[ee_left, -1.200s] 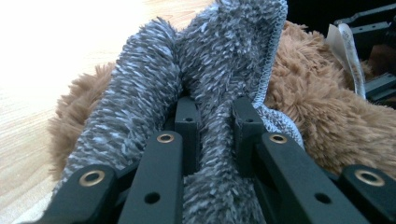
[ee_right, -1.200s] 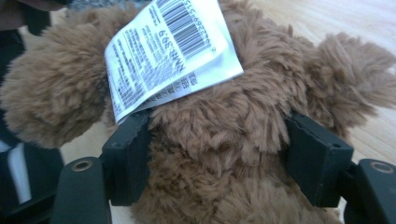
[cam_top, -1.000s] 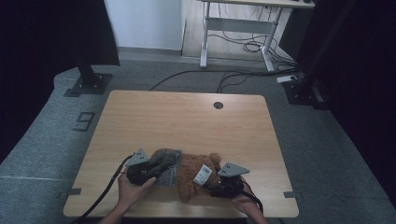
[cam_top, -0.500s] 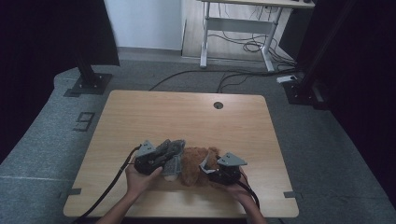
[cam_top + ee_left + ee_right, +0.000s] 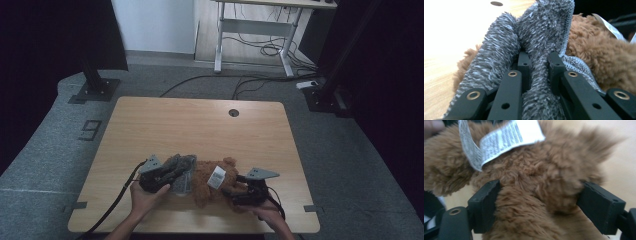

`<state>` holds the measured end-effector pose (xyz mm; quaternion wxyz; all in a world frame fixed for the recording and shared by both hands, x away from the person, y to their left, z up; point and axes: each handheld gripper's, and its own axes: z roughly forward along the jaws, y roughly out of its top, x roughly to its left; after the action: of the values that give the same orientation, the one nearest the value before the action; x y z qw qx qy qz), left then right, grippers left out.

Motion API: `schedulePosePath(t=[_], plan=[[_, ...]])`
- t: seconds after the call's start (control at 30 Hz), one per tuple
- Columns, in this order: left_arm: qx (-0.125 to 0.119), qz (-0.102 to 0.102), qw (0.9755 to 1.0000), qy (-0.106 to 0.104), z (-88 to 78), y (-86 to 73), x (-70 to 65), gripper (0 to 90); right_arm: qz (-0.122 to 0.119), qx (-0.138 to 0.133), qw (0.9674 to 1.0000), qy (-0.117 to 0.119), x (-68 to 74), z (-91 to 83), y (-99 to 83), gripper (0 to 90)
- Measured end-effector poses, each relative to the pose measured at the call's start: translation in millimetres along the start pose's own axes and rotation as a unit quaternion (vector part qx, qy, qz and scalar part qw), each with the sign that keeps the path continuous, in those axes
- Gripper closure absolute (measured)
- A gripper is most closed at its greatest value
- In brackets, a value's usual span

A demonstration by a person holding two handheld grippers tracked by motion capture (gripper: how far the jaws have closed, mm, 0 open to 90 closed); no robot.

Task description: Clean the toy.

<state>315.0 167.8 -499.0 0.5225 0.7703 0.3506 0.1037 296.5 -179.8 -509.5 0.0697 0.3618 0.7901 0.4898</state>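
A brown plush toy (image 5: pixel 202 176) with a white label (image 5: pixel 217 177) lies near the table's front edge. A grey fuzzy cloth (image 5: pixel 183 171) is bunched against its left side. My left gripper (image 5: pixel 172 175) is shut on a fold of the grey cloth (image 5: pixel 541 32), and brown plush (image 5: pixel 604 57) shows just behind it. My right gripper (image 5: pixel 236 192) comes at the toy from the right. Its jaws have just been opening and stand wide, with the plush (image 5: pixel 531 185) between them and fur brushing the pads (image 5: pixel 485 200). The label (image 5: pixel 506 137) curls over the top of the toy.
The wooden table (image 5: pixel 200 125) stretches away behind the toy, with a round cable hole (image 5: pixel 233 113) near its far edge. Black cables trail from both grippers off the front edge. A desk frame (image 5: pixel 255 30) and floor cables lie beyond.
Both hands and the toy have barely shifted. The left gripper still holds the grey cloth against the toy.
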Motion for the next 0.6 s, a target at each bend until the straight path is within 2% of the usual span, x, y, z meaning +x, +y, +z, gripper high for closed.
schedulePosePath(t=[0.03,0.13,0.23,0.37,0.47,0.6], plan=[[0.001,0.000,1.0000,-0.001,-1.6,-0.9,-0.5,76.5,0.007,0.012,0.9999,0.002,2.9,5.8,-4.4,21.6],[0.002,-0.002,0.9999,-0.010,-7.7,-5.5,-1.8,76.5,0.016,0.018,0.9997,0.009,5.9,12.5,-12.5,25.9],[0.007,0.000,0.9999,-0.014,-14.4,-9.1,-4.5,76.5,-0.009,0.029,0.9996,-0.001,15.5,19.0,-18.9,29.2],[-0.002,0.003,1.0000,-0.004,-16.1,-14.2,-4.5,76.5,-0.032,0.016,0.9986,-0.039,24.2,25.9,-22.3,32.8],[-0.013,-0.001,0.9999,0.004,-9.1,-12.9,-0.1,76.6,-0.037,0.000,0.9977,-0.057,20.9,29.8,-21.6,35.4],[-0.021,-0.003,0.9996,0.017,8.9,-3.2,8.6,76.6,-0.042,-0.016,0.9959,-0.079,6.5,34.9,-15.9,36.9]])
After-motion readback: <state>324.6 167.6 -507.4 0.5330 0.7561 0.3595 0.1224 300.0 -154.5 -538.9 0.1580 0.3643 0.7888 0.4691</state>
